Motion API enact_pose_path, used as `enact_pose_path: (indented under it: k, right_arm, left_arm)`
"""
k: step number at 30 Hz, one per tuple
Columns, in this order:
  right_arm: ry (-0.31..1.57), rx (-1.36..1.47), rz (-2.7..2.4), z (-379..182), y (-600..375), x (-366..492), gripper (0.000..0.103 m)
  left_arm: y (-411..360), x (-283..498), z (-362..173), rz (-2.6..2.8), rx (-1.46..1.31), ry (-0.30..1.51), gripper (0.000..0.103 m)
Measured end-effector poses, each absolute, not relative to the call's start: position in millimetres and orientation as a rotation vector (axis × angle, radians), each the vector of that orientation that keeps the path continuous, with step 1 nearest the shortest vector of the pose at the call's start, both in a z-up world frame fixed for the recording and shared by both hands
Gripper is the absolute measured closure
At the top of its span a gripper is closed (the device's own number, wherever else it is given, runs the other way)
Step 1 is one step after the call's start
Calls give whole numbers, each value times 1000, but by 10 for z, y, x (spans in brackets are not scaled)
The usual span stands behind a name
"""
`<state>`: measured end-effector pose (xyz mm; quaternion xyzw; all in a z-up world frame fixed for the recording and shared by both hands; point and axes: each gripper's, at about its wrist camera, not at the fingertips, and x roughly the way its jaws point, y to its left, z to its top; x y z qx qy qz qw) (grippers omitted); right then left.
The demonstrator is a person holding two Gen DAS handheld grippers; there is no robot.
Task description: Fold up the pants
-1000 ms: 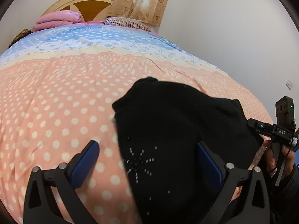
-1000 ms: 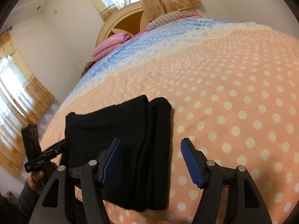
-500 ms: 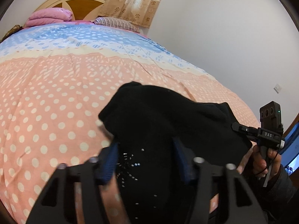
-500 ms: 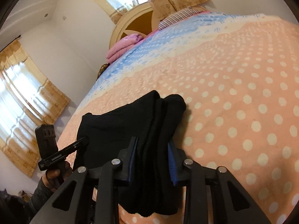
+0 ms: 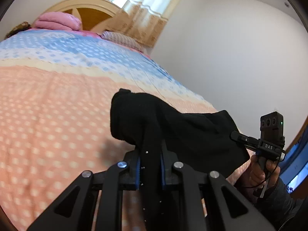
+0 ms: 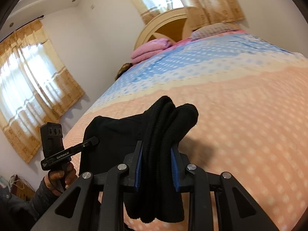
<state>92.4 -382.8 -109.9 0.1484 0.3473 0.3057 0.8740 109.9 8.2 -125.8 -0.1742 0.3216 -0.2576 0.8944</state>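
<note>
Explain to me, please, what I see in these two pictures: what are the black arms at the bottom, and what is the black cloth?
There is no robot. A person holds one hand tool in each hand, and each tool carries a wide-angle camera that looks forward along its two fingers. One picture comes from the left tool, the other from the right tool. The black arms at the bottom are the tool's own fingers with blue pads. The black cloth is a pair of folded pants. Both tools are shut on it, at opposite ends, above a dotted bedspread. Pink bedding lies near the headboard.
</note>
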Motion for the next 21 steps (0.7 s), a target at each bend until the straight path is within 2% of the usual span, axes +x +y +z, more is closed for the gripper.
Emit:
enact_pose_path:
  k: [12,16,21]
  right_arm:
    - [781,166,911,-1089,-1995,1736,76]
    - [818,107,970,-1284,-1365,1876,76]
    - [870,94,949,-1588,-1087,2027,76]
  left_arm:
    - [1486,810,-1042,-243,-408,570,87]
    - [1839,691,-1167,-140,-407,573,87]
    - [1969,707,-1599,-57,-387,661,85]
